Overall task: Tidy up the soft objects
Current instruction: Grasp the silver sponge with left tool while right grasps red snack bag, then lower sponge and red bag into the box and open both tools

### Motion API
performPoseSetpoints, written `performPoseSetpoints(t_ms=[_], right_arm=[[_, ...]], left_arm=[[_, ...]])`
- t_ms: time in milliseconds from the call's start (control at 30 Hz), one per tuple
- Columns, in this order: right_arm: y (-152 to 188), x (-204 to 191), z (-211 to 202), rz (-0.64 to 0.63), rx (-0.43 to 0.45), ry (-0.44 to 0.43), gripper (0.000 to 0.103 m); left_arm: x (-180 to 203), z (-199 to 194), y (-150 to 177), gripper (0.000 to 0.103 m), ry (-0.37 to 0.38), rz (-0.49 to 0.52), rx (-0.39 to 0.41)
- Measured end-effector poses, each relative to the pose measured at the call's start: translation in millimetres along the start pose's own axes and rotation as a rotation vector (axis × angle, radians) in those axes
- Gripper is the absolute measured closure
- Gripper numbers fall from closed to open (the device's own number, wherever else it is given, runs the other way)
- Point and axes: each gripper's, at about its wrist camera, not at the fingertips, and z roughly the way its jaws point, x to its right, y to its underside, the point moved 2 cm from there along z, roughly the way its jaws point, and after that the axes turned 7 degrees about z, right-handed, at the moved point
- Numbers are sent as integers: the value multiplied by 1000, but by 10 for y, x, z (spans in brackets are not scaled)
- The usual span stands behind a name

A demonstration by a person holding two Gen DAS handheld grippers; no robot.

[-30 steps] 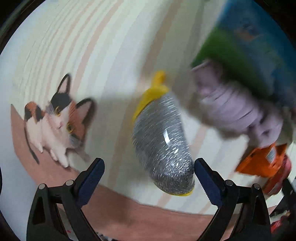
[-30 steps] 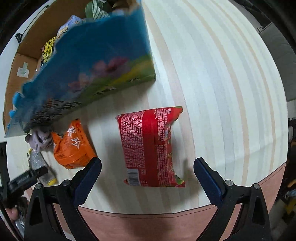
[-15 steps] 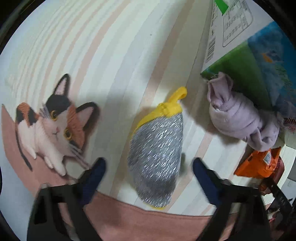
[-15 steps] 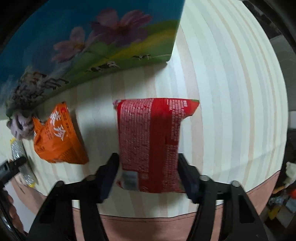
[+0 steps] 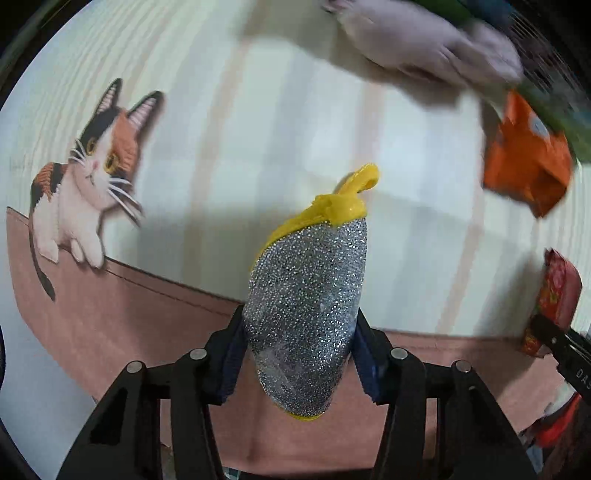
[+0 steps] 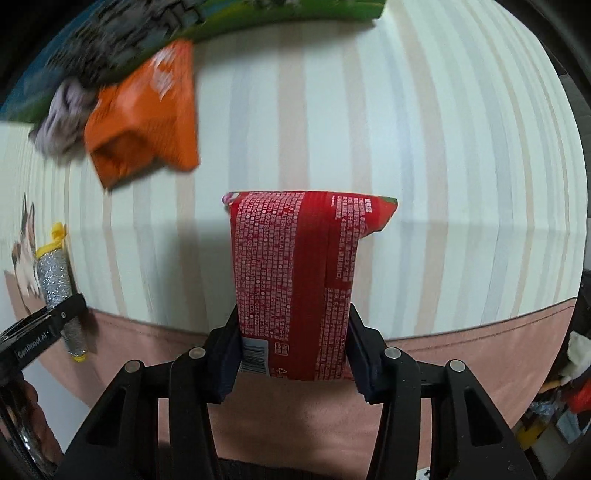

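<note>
- Nearest the lenses, the left gripper (image 5: 299,354) pinched a silver scrubber (image 5: 306,310) with a yellow loop, held above the tablecloth's pink hem; the right gripper (image 6: 293,354) clamped a red snack packet (image 6: 295,280) by its lower end.
- Farther off, an orange packet (image 6: 144,122) and a lilac cloth bundle (image 6: 62,118) lay on the striped tablecloth (image 6: 424,147), beside a printed blue-green box (image 6: 258,22).
- By appearances, sorting was midway: two items lifted, two waiting.
- Only the left view showed the printed cat (image 5: 85,177) plainly; only the right showed clutter beyond the table.
</note>
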Motion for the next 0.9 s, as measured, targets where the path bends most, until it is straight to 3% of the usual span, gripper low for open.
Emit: performPoseSetpoints(t_ms=[133,300,400,667,767,900], right_arm=[[48,-76,39,-15,2,27,51],[-36,-249,-109,-12,6,-17,55],[-46,-384,-340,-31,27,-71,55],[-9,-713,-1431,-114,163,-227,55],[-172,-783,-1898,-122,213,-293,55],[-618,-875,-2326,-125,266,-329,55]], left_arm=[[202,32,-5,54,-29,25,22],[247,-95,-143,54,-28,33,43],[91,-352,-244,54,1,49,78],[382,-1577,-339,54,128,120,275],[377,-2179,-777,54,180,153,330],[241,-2480,-1462,54,223,159,372]])
